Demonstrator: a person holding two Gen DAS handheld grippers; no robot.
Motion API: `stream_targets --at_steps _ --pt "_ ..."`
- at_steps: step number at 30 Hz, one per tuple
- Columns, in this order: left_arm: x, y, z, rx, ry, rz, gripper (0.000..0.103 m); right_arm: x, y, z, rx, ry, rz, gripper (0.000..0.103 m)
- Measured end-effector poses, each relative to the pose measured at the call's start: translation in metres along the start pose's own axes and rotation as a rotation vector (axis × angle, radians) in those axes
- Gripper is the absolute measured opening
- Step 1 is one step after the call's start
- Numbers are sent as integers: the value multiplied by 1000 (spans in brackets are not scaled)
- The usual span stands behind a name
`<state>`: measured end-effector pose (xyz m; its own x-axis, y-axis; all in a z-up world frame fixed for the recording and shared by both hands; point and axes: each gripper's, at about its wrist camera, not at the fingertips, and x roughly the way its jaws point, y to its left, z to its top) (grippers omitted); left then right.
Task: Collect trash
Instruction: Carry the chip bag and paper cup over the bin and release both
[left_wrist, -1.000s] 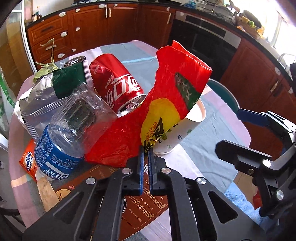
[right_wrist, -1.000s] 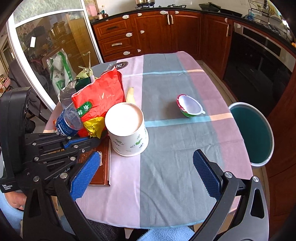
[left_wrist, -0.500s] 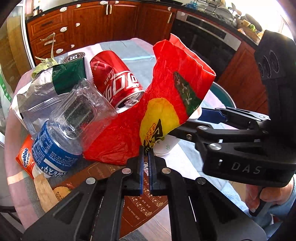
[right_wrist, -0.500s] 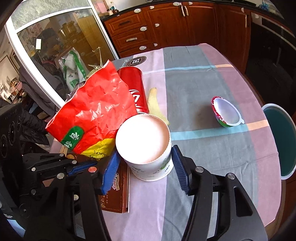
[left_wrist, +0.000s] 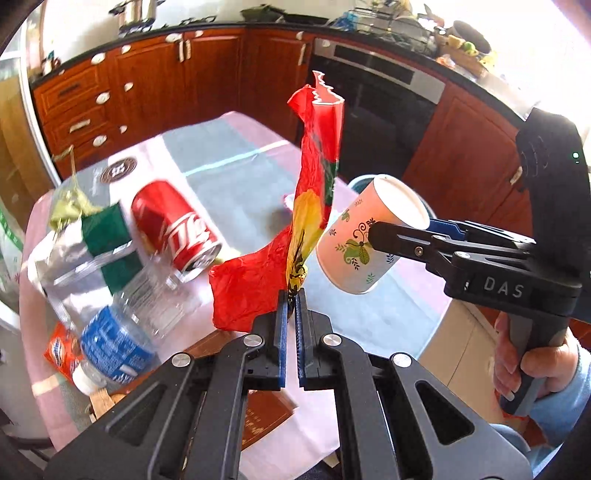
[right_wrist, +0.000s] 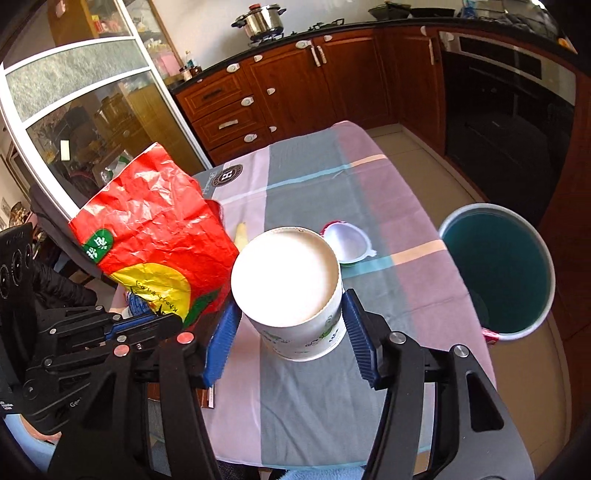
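My left gripper (left_wrist: 291, 299) is shut on the lower edge of a red and yellow snack bag (left_wrist: 314, 192) and holds it up off the table; the bag also shows in the right wrist view (right_wrist: 155, 236). My right gripper (right_wrist: 288, 325) is shut on a white paper cup with a leaf print (right_wrist: 291, 288) and holds it tilted above the table; in the left wrist view the cup (left_wrist: 365, 243) hangs right of the bag. A teal trash bin (right_wrist: 498, 273) stands on the floor right of the table.
On the checked tablecloth (right_wrist: 314, 184) lie a red cola can (left_wrist: 173, 229), a clear bottle with a blue label (left_wrist: 122, 332), a silver and green bag (left_wrist: 85, 251), an orange sachet (left_wrist: 59, 350), a brown booklet (left_wrist: 266, 417), a banana peel (right_wrist: 241, 236) and a white yogurt cup (right_wrist: 347, 243).
My left gripper has lifted the red bag clear of the pile. My right gripper has closed on the paper cup and raised it off the table, tilting it.
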<state>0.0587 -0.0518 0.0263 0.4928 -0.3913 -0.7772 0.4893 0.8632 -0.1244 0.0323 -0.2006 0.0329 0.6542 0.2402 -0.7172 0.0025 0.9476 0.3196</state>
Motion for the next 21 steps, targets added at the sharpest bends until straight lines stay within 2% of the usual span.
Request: stream_targets --at_steps 4,9,15,21 --pt "4 -23 22 46 -10 -28 4 -20 -33 7 57 -53 -47 54" --pt "28 -67 58 137 6 -115 4 -47 -89 18 148 -129 -131 54" --pt "82 -129 94 212 40 -224 4 -59 -165 22 256 -162 -243 54" --pt "155 -169 113 227 122 -276 4 -54 -211 19 318 -151 -307 54"
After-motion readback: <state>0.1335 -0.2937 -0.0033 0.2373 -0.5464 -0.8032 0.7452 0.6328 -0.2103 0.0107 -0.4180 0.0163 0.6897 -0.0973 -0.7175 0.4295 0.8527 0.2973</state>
